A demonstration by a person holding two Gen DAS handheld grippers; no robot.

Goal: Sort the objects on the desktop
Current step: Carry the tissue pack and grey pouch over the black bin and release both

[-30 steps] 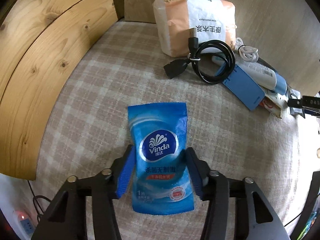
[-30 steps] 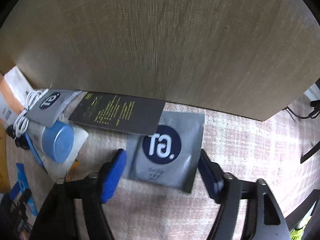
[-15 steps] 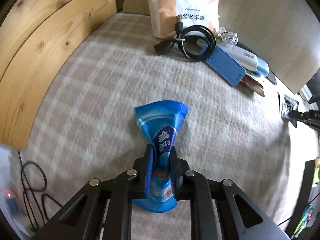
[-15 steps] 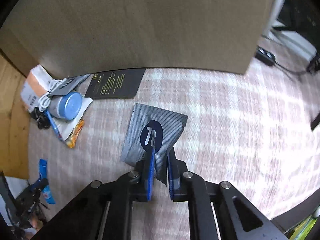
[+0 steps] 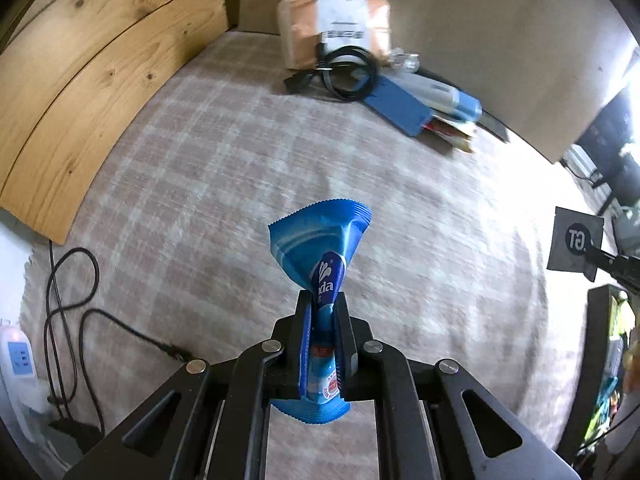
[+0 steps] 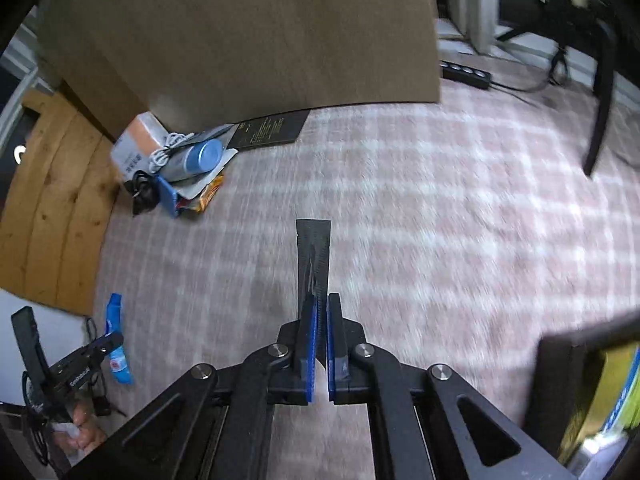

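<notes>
Left wrist view: my left gripper pinches a crumpled blue plastic wipes packet, lower centre, lifted above the checked cloth. Right wrist view: my right gripper pinches a thin dark grey foil sachet edge-on, centre frame.

The blue wipes pack pinched in the left tongs is glossy crinkled plastic film. The grey sachet in the right tongs is matt ribbed foil. Both tongs are matt black plastic with ridged blue pads and bright metal pins. Beneath lies a soft woven checked cloth. Far ahead-left stand knotty, bare wood planks.
</notes>
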